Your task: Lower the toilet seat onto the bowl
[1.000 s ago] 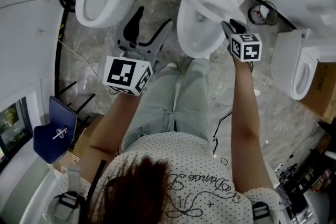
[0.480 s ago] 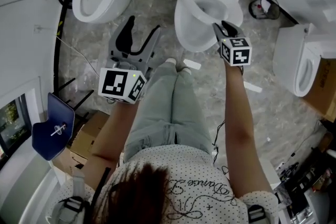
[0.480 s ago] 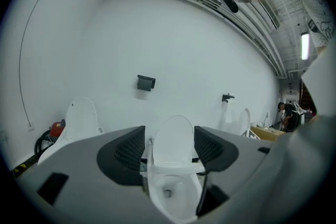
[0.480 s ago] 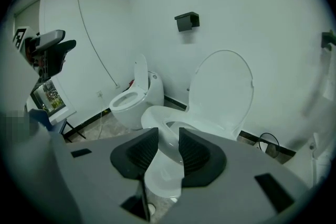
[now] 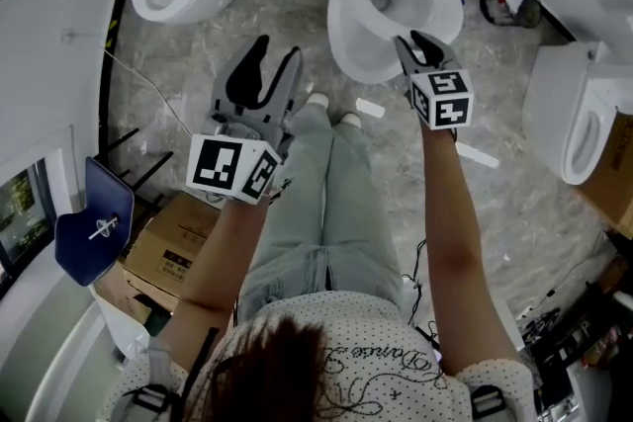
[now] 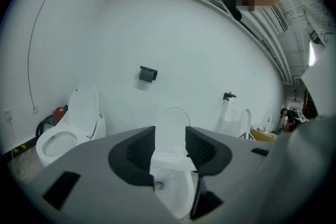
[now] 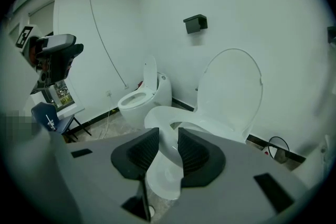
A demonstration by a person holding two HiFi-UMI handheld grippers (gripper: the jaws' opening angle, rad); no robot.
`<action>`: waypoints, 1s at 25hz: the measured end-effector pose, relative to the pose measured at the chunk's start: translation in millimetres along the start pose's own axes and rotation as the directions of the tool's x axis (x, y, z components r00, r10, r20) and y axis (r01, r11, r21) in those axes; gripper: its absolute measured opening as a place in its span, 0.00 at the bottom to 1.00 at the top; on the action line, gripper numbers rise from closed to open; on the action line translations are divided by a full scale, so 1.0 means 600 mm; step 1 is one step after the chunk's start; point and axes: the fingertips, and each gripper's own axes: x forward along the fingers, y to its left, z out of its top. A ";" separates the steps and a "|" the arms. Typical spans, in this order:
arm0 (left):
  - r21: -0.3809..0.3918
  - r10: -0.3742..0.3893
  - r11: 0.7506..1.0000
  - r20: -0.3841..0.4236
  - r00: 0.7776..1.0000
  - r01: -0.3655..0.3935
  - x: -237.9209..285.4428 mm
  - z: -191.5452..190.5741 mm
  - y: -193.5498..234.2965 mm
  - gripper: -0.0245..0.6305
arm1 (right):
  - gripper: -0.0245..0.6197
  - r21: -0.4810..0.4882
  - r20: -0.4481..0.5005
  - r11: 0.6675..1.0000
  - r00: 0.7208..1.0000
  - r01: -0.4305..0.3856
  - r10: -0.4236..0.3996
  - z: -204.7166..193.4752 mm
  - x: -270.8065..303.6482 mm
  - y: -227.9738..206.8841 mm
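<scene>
While the head view is cutting the toilet [image 5: 348, 25] off at top, with both arms reaching forward, the left gripper view is showing the left gripper [image 6: 170, 147] empty, jaws just narrowing, and the right gripper view is showing the right gripper [image 7: 168, 144] pinching the toilet seat [image 7: 153, 116] low over the bowl [image 7: 164, 179].

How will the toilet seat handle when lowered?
Probably stiff: the toilet seat holds its ring shape with the right gripper pinching only its front rim. Glossy surface looks slippery, so the grip may slide. Attached at the back below the upright lid, it should pivot down and could slam if released.
</scene>
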 end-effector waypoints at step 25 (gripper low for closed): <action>0.024 -0.110 0.993 -0.134 0.985 0.114 0.048 -0.224 0.037 0.05 | 0.22 -0.009 0.004 0.999 0.999 0.054 -0.053 -0.146 0.037 0.062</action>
